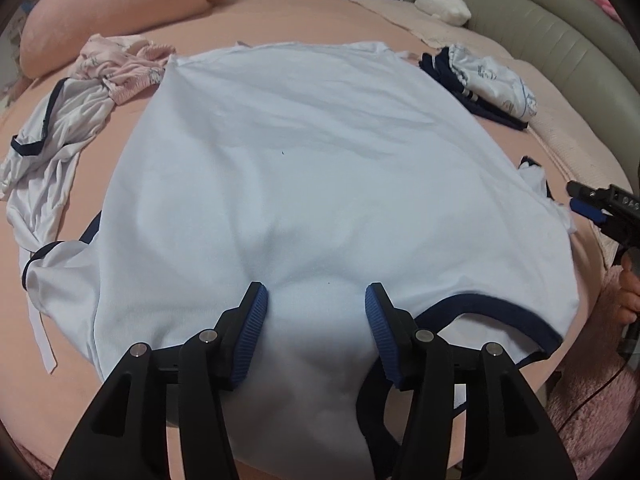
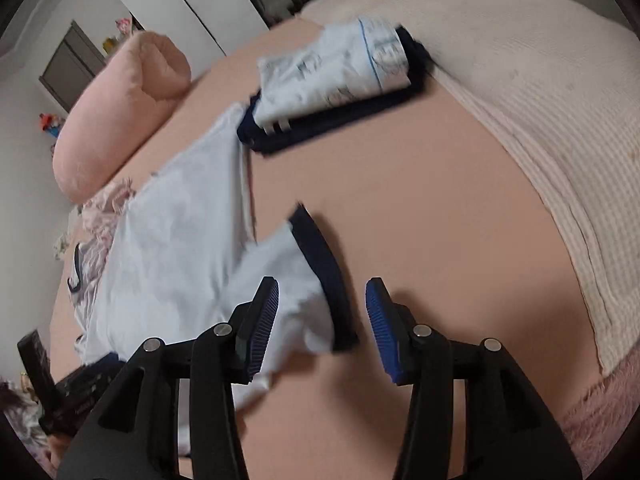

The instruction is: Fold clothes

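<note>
white T-shirt (image 1: 304, 168) spread flat on pink bed (image 1: 280, 16) | your left gripper (image 1: 316, 308) open, fabric bunched between pads | your right gripper (image 2: 322, 300) open over navy-cuffed sleeve (image 2: 292, 264), gripping nothing

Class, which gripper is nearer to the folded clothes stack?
Right. The right gripper hovers over the shirt sleeve below the folded stack; the left gripper sits at the shirt's collar end, farther away.

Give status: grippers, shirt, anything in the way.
Left gripper open over the white shirt, cloth between jaws, unpinched. Right gripper open at the navy-trimmed sleeve. Shirt flat, unfolded. Folded stack and loose clothes alongside, clear.
</note>
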Available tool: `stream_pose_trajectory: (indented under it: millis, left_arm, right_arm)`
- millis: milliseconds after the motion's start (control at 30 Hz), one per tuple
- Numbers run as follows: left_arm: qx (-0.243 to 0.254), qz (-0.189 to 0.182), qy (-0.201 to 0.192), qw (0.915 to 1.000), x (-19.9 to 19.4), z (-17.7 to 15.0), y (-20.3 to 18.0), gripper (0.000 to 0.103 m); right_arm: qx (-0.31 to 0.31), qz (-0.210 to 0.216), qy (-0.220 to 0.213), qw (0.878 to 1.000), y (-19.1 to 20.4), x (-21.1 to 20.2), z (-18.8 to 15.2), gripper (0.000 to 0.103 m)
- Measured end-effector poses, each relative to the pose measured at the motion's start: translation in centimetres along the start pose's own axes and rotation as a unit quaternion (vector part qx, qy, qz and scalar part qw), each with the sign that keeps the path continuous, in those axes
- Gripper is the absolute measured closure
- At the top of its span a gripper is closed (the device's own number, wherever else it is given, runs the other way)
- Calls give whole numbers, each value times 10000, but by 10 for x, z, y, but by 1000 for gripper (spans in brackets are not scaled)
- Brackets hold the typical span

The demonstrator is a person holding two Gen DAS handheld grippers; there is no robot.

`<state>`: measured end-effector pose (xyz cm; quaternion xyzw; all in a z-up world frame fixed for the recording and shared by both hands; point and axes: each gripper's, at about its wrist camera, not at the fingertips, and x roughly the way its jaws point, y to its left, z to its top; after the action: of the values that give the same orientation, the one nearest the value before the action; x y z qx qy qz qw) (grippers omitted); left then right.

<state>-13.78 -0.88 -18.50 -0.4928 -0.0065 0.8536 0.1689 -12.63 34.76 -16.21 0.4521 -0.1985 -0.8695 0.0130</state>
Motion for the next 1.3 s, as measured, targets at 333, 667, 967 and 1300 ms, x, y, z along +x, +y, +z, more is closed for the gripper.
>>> stream_pose_trajectory:
  millis: [333, 667, 967, 1300]
  left_arm:
    - [254, -777, 60, 9966, 33, 84, -77, 50]
    - [757, -767, 424, 9933, 116, 148, -173, 51]
    - [1381, 344, 374, 9891, 119, 133, -194, 51]
    - [777, 203, 57, 9968, 104, 115, -164, 51]
  right_arm:
    - [-1534, -312, 461, 9866, 50, 46, 45, 56]
    - [-963, 210, 646, 9930, 16, 84, 62, 57]
    - [-1199, 472, 740, 9889, 16, 95, 78, 56]
    - [-1791, 897, 861, 9759, 54, 103, 59, 56]
